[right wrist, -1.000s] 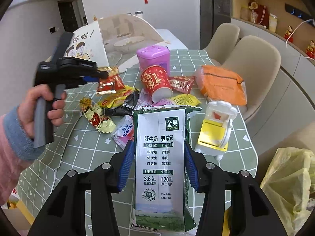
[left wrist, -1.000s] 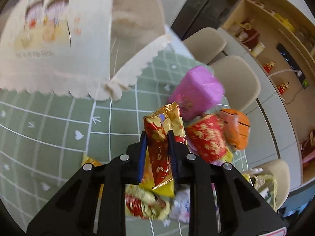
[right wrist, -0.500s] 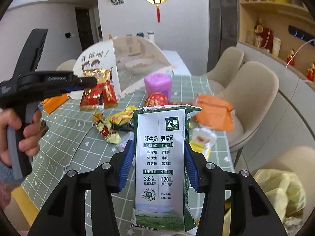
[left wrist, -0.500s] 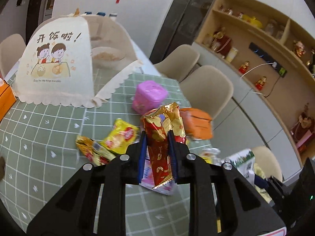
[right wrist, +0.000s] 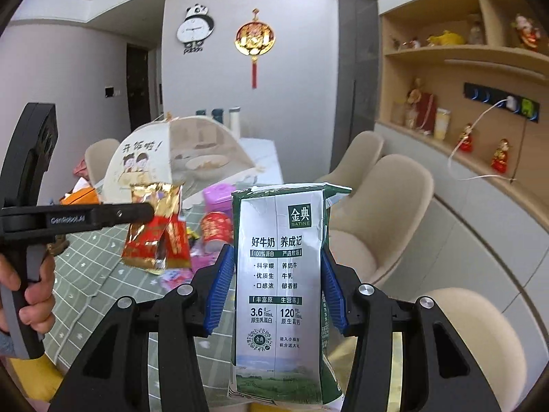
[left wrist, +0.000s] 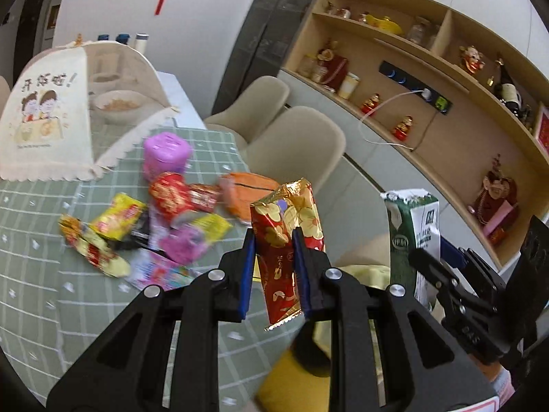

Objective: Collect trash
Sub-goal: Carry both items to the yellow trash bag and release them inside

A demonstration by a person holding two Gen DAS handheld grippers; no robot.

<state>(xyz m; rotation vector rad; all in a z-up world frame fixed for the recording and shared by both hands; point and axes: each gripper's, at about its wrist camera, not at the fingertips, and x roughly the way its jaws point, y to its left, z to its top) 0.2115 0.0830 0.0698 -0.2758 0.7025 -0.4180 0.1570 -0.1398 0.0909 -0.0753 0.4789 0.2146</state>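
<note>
Left gripper (left wrist: 274, 271) clamps a red-and-gold foil wrapper (left wrist: 286, 230); right gripper (right wrist: 274, 292) grips a green-and-white milk carton (right wrist: 279, 274). Beyond both, crumpled snack wrappers (left wrist: 113, 226) remain uncollected.

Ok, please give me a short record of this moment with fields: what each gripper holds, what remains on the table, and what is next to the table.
left gripper: shut on red and gold wrapper
right gripper: shut on milk carton
table: wrappers, purple container, red cup, orange pouch, mesh food cover
beside table: beige chairs
</note>
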